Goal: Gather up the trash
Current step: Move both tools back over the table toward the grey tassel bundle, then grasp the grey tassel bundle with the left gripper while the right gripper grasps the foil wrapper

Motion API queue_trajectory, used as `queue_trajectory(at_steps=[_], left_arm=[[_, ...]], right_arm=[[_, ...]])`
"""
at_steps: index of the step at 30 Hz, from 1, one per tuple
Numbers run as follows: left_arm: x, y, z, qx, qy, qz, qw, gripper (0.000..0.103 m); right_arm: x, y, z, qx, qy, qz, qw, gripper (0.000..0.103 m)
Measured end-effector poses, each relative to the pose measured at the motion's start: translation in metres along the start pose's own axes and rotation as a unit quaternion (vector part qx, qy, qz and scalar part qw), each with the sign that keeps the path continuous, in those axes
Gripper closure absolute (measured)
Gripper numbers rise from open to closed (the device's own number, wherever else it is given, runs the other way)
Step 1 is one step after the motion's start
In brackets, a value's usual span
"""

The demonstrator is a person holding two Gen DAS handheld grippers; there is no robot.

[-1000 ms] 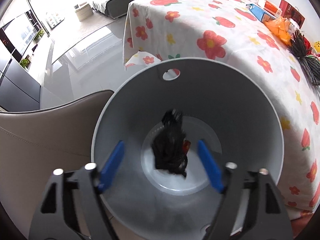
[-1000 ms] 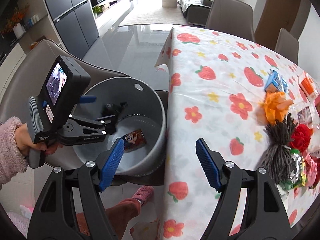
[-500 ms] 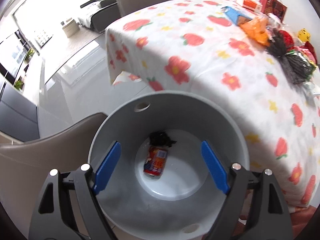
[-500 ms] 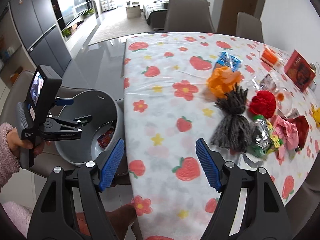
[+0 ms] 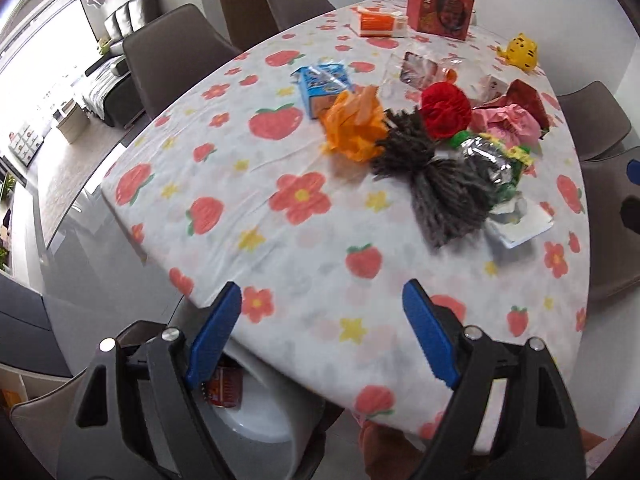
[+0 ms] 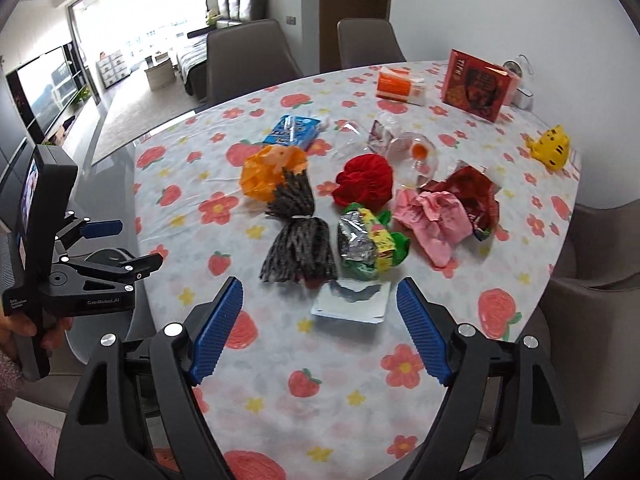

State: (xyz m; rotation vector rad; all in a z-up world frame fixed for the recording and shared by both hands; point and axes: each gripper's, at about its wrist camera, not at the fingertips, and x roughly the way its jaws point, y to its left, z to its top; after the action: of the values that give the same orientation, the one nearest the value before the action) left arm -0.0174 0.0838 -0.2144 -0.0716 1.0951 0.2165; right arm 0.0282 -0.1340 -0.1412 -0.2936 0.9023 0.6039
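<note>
Both empty above the strawberry-print tablecloth (image 6: 360, 392): left gripper (image 5: 322, 336) with blue pads wide apart, right gripper (image 6: 320, 330) with jaws opening, nothing between.

Trash heaped mid-table: grey yarn tassel (image 6: 298, 240), crumpled orange bag (image 6: 266, 172), red paper pompom (image 6: 366, 180), silver-and-green foil wrapper (image 6: 370, 246), crumpled pink plastic bag (image 6: 434, 216), flat white-and-blue torn packet (image 6: 352, 300) nearest the right pads.

Grey round bin (image 5: 260, 428) below the table edge, red can (image 5: 226, 388) inside.

Probably best: reach for the nearest piece, straddle it fully, close firmly, lift clear before swinging binward.
</note>
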Motion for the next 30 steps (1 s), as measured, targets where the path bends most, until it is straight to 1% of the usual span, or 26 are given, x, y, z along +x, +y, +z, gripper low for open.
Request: queue_trajectory(at_steps=[5,8,12,18,26,27,29,30], left_arm=[[0.000,-0.046,0.032,0.020,-0.009,-0.017,0.9996,0.021],[0.008,-0.065,0.046,0.020,-0.004,-0.021,0.9996,0.021],[0.023,-0.084,0.056,0.020,0.006,-0.019,0.9996,0.021],[0.049,-0.100,0.062,0.007,0.029,-0.016,0.9994,0.021],[0.078,-0.107,0.069,-0.007,0.052,-0.017,0.9985,0.021],[0.080,-0.108,0.069,-0.008,0.053,-0.018,0.9984,0.021],[0.086,-0.109,0.070,-0.008,0.058,-0.022,0.9980,0.031],[0.089,-0.110,0.070,-0.009,0.063,-0.025,0.9977,0.040]], right_arm=[[0.004,-0.032,0.005,0.009,-0.002,-0.013,1.000,0.026],[0.013,-0.047,0.010,0.003,0.001,-0.012,1.000,0.026],[0.032,-0.063,0.017,-0.012,0.008,-0.006,1.000,0.026],[0.058,-0.079,0.025,-0.038,0.020,0.009,0.999,0.026],[0.078,-0.090,0.028,-0.071,0.033,0.036,0.996,0.026],[0.080,-0.091,0.028,-0.073,0.035,0.038,0.996,0.026],[0.085,-0.092,0.028,-0.078,0.038,0.045,0.995,0.026],[0.086,-0.092,0.028,-0.081,0.039,0.047,0.995,0.026]])
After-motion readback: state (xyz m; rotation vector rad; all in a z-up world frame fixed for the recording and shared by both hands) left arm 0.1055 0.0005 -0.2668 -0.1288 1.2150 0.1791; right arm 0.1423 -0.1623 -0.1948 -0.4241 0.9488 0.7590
